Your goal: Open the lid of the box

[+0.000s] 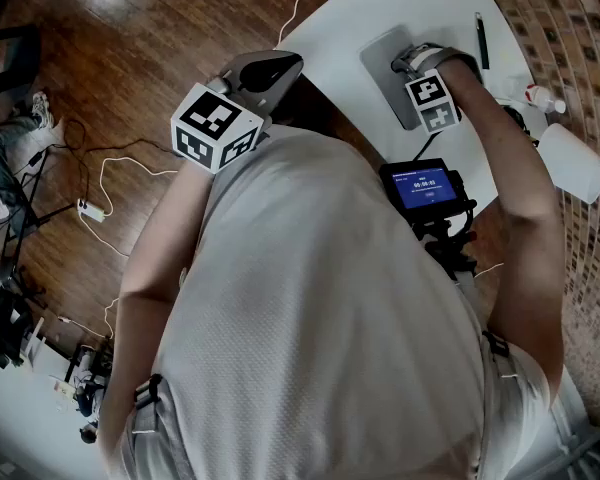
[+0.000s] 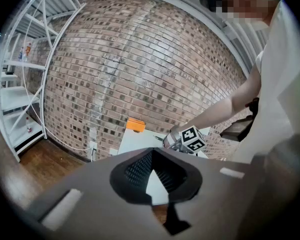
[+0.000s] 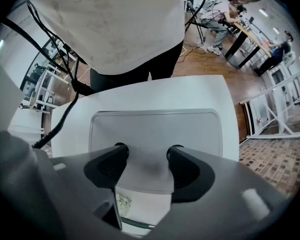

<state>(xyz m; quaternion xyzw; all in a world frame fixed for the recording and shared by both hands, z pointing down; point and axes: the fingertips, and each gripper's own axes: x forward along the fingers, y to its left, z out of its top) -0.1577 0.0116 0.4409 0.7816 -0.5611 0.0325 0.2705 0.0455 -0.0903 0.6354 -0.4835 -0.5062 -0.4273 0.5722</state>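
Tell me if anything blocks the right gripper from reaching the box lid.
Nothing visible does. The right gripper is right at the grey lid with its jaws open, and only bare lid surface shows between them. The pen lies off to the side on the white table.

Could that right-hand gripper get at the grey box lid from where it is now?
Probably yes. The right gripper hangs right at the lid, with its jaws apart over the lid's near edge, and nothing lies in between.
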